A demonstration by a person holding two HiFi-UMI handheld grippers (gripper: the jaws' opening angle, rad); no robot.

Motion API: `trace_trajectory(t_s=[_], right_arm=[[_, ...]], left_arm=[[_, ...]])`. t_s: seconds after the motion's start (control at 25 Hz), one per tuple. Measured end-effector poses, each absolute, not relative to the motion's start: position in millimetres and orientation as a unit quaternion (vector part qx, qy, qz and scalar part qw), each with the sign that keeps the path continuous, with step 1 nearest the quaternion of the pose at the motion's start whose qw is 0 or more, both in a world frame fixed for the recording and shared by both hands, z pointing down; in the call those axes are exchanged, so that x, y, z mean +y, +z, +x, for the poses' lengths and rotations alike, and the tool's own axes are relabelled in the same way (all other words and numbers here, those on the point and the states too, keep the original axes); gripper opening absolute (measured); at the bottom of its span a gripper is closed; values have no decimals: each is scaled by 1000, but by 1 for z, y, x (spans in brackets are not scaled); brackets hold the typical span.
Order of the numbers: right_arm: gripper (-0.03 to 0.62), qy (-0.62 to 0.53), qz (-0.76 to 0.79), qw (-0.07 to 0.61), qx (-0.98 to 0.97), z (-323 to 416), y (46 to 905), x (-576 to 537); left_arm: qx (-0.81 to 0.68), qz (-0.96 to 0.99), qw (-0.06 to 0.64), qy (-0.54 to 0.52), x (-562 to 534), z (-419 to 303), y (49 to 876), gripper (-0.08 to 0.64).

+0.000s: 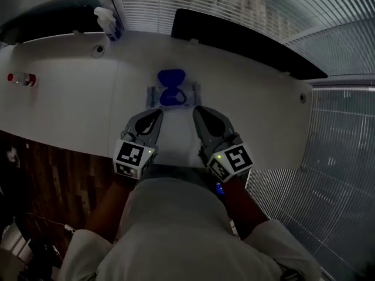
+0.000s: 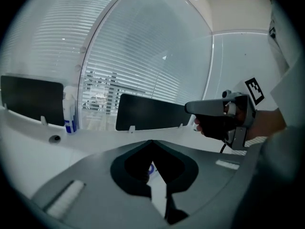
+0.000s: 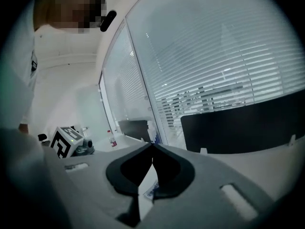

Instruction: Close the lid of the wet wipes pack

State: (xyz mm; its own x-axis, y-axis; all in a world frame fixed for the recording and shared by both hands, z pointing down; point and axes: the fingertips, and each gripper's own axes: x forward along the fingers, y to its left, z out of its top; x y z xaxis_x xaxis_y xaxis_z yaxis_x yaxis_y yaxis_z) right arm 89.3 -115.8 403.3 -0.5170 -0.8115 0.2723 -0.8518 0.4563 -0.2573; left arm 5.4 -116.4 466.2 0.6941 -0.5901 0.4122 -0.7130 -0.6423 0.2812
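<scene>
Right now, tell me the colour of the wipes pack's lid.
Blue lid, clearest in the head view.

The wet wipes pack (image 1: 171,93) lies mid-table (image 1: 70,110); a spray bottle (image 1: 107,22) stands at the far edge, a small bottle (image 1: 21,79) near the left edge.

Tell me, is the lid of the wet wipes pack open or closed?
Open: the blue lid lies flipped back, beyond the far edge of the pack.

The person is holding the grey two-jaw left gripper (image 1: 157,113) and the matching right gripper (image 1: 200,111) side by side ahead of the body, both tilting slightly downward. The left fingers (image 2: 132,171) and the right fingers (image 3: 171,174) are meeting at their tips, gripping nothing.
</scene>
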Motion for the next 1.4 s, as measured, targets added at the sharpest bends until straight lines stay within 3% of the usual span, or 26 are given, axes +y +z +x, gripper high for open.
trace_trajectory(t_s=[0.76,1.4], right_arm=[[35,222,440,213,-844,90,553,-188],[80,251,410,274,-833,101,630,-255]], left_arm=[[-320,875,246,265,-140,13,624,2],[-315,862,274,289,-146,4,672,2]])
